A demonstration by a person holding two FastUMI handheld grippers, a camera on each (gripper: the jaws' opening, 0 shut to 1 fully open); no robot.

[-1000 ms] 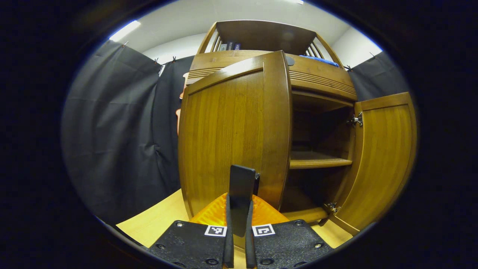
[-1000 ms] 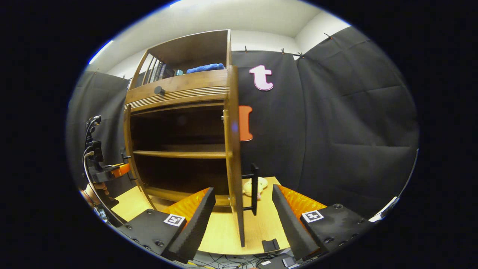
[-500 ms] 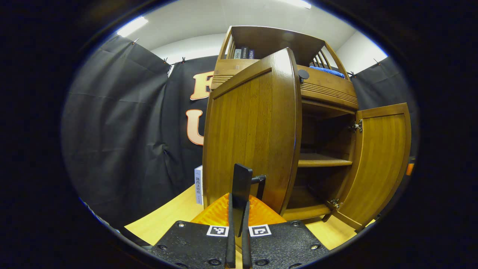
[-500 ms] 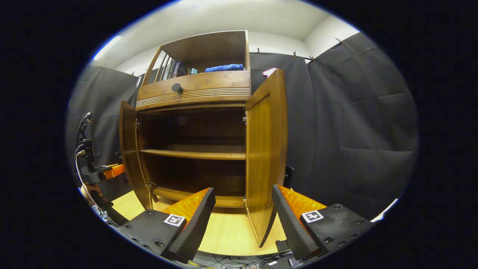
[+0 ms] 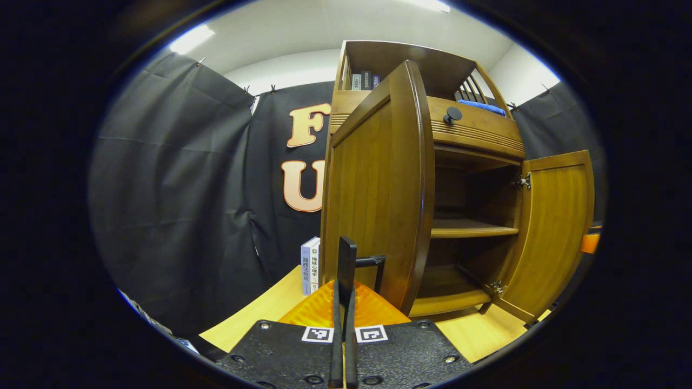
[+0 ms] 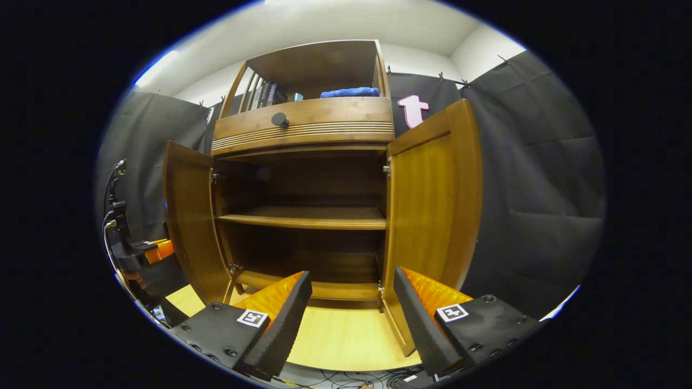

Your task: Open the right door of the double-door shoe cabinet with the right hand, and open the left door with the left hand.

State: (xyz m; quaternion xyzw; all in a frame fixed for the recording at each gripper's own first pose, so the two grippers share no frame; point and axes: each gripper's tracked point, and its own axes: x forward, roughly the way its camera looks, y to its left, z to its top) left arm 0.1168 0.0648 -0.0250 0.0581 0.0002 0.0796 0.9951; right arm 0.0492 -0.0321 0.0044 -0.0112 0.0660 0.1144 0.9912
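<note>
At the bottom of the left gripper view, the left gripper (image 5: 344, 302) has its fingers pressed together on the dark bar handle (image 5: 346, 265) of the brown wooden left door (image 5: 378, 189), which stands swung wide out from the double-door shoe cabinet (image 5: 476, 140). Just past the handle, a pale book (image 5: 310, 266) stands upright on the light wooden desk (image 5: 259, 313) beside the door's hinge side. Farther back, the right door (image 5: 551, 232) hangs open with its inner face and metal hinges showing; its outer face and handle are turned away.

In the right gripper view, the right gripper (image 6: 351, 302) hangs with its fingers spread apart, holding nothing, in front of the cabinet's open lower compartment. Beyond it, both doors stand open on either side of a single wooden shelf (image 6: 308, 217), and the interior behind is too dark to make out. This view also shows the other gripper (image 6: 141, 254) at the far left edge, partly cut off behind the left door. Up top, a round dark knob (image 6: 280, 119) sits on the drawer front, with a blue cloth (image 6: 350, 92) and some books (image 6: 263, 95) above.
</note>
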